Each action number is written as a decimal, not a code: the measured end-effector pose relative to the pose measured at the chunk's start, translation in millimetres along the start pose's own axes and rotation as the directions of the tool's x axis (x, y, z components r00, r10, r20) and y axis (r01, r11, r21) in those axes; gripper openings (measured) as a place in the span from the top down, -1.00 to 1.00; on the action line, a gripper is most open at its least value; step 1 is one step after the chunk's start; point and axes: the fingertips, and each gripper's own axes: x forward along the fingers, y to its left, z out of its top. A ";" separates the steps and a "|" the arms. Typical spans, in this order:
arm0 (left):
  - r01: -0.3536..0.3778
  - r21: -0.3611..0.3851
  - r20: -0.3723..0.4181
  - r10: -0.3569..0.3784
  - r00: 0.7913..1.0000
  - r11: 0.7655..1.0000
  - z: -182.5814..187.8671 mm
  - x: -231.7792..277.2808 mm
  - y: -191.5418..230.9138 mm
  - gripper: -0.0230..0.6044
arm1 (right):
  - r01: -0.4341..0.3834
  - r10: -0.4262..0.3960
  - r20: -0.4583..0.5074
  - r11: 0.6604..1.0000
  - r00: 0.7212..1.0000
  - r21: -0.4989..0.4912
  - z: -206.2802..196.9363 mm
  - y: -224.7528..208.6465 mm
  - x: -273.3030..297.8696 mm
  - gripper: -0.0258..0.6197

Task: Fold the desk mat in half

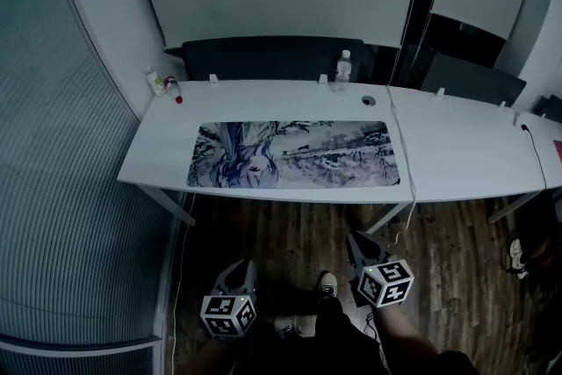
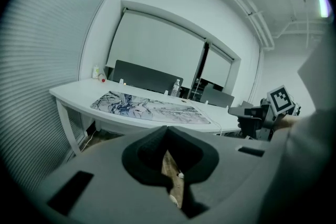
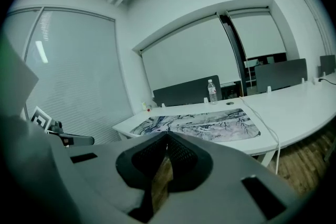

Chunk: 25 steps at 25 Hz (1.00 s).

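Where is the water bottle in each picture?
Head view: the water bottle is near the top middle, beyond the right half of the desk mat.
Left gripper view: the water bottle is in the middle, behind the mat.
Right gripper view: the water bottle is just right of the middle, behind the mat.
Shared landmark: the desk mat, which lies in front of the bottle in every view.

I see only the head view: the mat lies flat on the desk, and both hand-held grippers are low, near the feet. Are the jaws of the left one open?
Observer: No. The left hand-held gripper is shut, with its jaws together and nothing between them.
Operator: And the right one?
Observer: The right hand-held gripper is shut too, and empty.
Operator: Does any corner lift?
Observer: Seen low from the right gripper view, the mat lies flat; no near corner is raised.
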 end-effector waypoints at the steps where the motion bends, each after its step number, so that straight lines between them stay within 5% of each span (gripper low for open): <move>1: -0.010 -0.003 0.002 0.010 1.000 1.000 3.2 2.4 0.6 0.91 | -0.008 0.008 -0.002 1.000 1.000 -0.002 3.4 -1.8 4.9 0.85; 25: -0.231 -0.121 -0.003 0.232 0.973 0.966 29.8 99.5 20.7 0.91 | -0.252 0.245 -0.132 0.967 0.960 -0.042 39.8 -51.5 149.6 0.85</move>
